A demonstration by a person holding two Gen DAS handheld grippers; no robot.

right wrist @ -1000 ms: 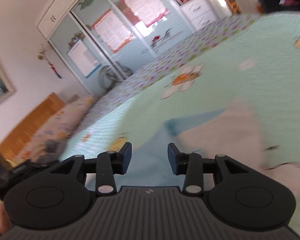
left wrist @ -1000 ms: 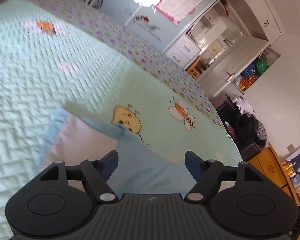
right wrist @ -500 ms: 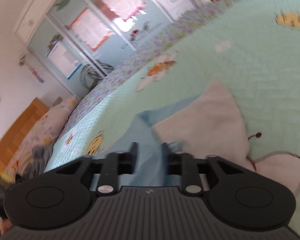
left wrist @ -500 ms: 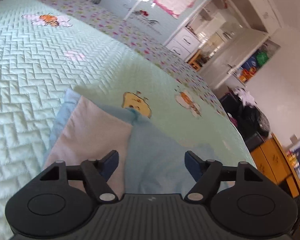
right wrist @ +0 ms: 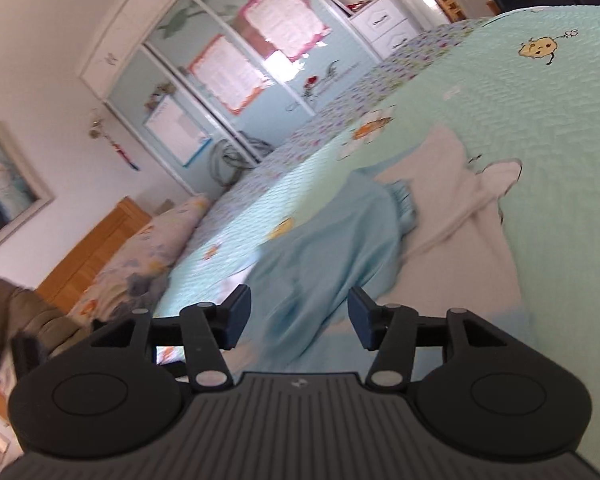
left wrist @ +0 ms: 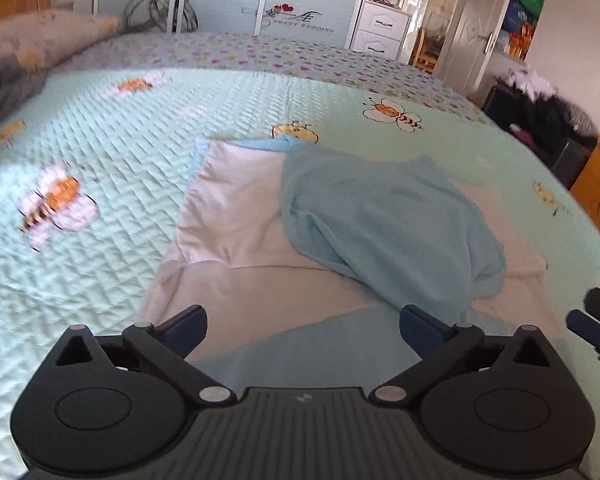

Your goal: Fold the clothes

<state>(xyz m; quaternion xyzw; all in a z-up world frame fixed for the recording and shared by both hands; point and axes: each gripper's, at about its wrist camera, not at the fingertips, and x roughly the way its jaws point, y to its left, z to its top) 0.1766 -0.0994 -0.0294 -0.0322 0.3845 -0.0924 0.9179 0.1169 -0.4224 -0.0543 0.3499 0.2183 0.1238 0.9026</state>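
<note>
Quilted mint bedspread under blue-white garment.

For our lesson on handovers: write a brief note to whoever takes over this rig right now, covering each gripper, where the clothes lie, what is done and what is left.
Left gripper: jaws wide open, empty, above the near edge of the garment.
Right gripper: jaws open, empty, over the blue fabric.
Clothes: one light blue and white garment lies on the green quilted bed; its blue part is thrown over the white part in a loose, rumpled heap.
Done: a first fold-over, untidy.
Left: smooth the blue heap, square the edges, finish folding.
</note>
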